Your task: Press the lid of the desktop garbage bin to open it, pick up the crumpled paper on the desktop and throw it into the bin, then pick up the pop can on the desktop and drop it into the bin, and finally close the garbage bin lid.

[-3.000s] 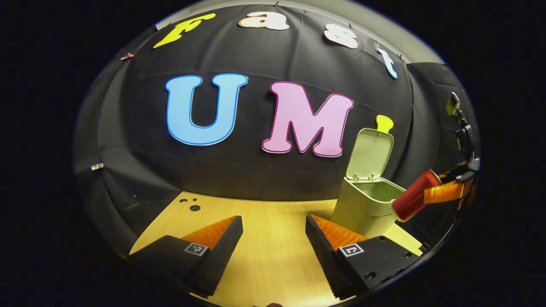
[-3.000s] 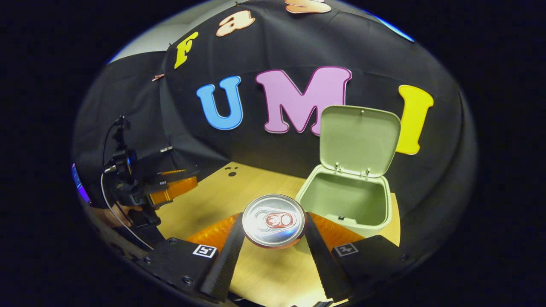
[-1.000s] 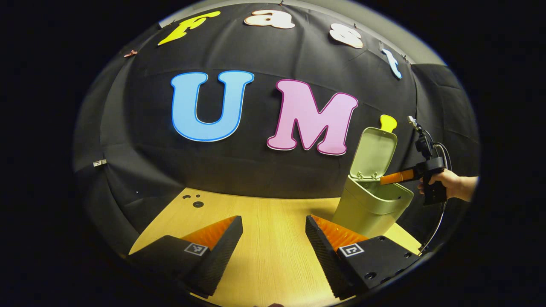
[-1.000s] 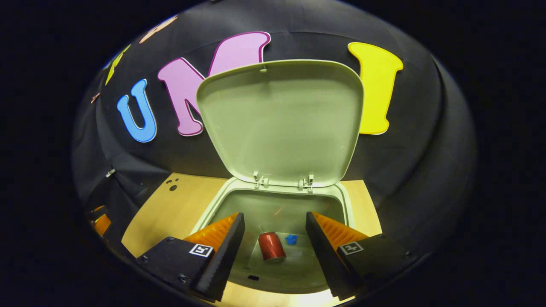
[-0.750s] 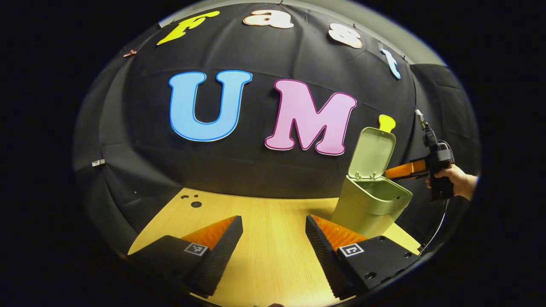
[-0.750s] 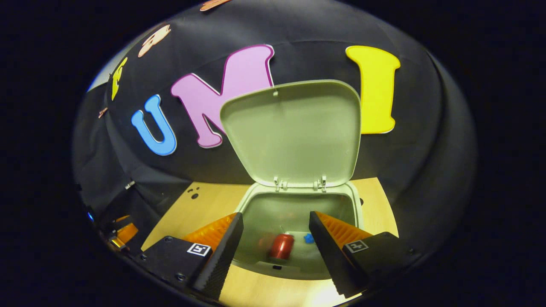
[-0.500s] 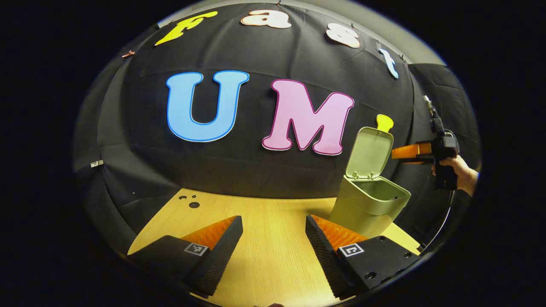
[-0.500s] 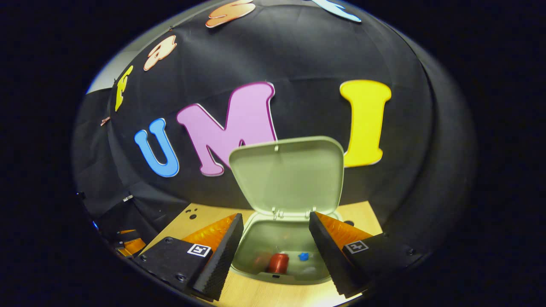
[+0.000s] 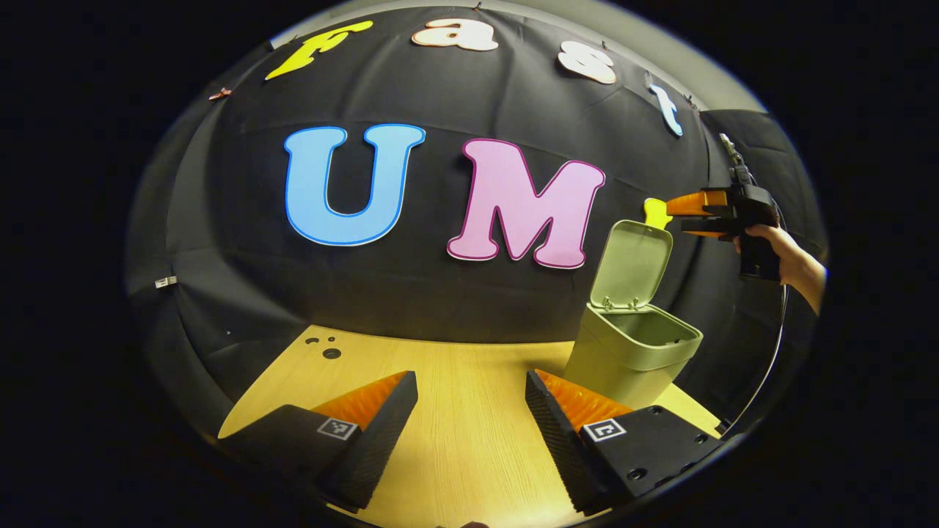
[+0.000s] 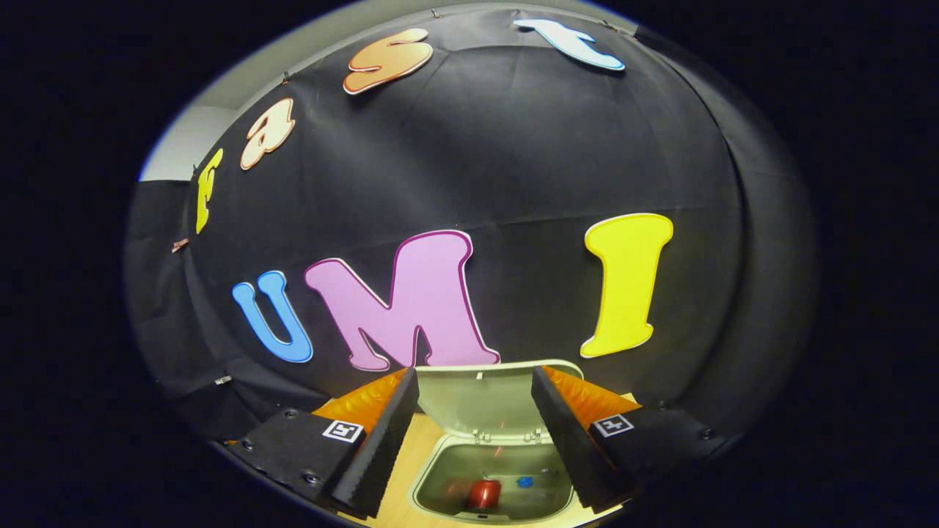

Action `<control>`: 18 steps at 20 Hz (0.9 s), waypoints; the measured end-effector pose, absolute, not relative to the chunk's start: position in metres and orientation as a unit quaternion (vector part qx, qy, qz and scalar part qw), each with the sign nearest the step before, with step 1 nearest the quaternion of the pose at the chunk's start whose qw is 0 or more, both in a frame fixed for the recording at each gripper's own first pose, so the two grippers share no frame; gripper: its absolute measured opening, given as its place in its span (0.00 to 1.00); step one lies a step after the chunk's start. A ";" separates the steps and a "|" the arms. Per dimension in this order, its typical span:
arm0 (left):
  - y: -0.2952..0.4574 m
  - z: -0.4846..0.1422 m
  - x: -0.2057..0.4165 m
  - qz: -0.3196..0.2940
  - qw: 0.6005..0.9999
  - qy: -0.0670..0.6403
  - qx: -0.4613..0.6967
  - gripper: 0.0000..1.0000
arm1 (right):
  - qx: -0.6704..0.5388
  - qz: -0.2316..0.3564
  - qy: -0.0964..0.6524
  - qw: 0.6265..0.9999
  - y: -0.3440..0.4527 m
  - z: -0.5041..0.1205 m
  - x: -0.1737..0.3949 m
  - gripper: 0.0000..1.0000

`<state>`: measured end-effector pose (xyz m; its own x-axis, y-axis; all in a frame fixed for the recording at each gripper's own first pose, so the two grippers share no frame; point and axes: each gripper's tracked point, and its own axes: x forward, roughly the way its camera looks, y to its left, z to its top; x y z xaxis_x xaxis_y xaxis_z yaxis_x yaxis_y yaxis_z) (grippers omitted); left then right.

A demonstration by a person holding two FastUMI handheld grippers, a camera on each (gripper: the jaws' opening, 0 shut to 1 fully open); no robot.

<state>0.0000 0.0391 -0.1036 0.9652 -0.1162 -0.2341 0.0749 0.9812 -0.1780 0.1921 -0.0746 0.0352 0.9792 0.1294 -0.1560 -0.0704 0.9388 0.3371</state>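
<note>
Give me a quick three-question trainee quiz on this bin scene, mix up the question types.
1. True or false: the bin has its lid standing open.
2. Multiple choice: where is the can? A) on the table B) between the right gripper's fingers C) at the bottom of the bin
3. Fill the blank: the left gripper, low over the table, is open and holds ____.

Key: 1 true; 2 C; 3 nothing.
</note>
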 end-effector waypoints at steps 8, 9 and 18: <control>0.045 -0.106 -0.010 -0.034 0.988 0.123 -0.086 0.96 | 0.153 0.035 0.087 0.984 -0.066 0.029 0.249 0.97; 0.046 -0.107 -0.011 -0.032 0.988 0.124 -0.085 0.96 | 0.151 0.035 0.089 0.984 -0.064 0.026 0.254 0.97; 0.049 -0.107 -0.010 -0.031 0.988 0.126 -0.085 0.95 | 0.091 0.051 0.147 0.984 -0.049 0.002 0.235 0.97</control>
<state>-0.0096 0.0490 -0.1072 0.9662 -0.0836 -0.2440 0.0406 0.9835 -0.1760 0.2350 -0.0488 0.0024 0.9516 0.1273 -0.2796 -0.0738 0.9782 0.1942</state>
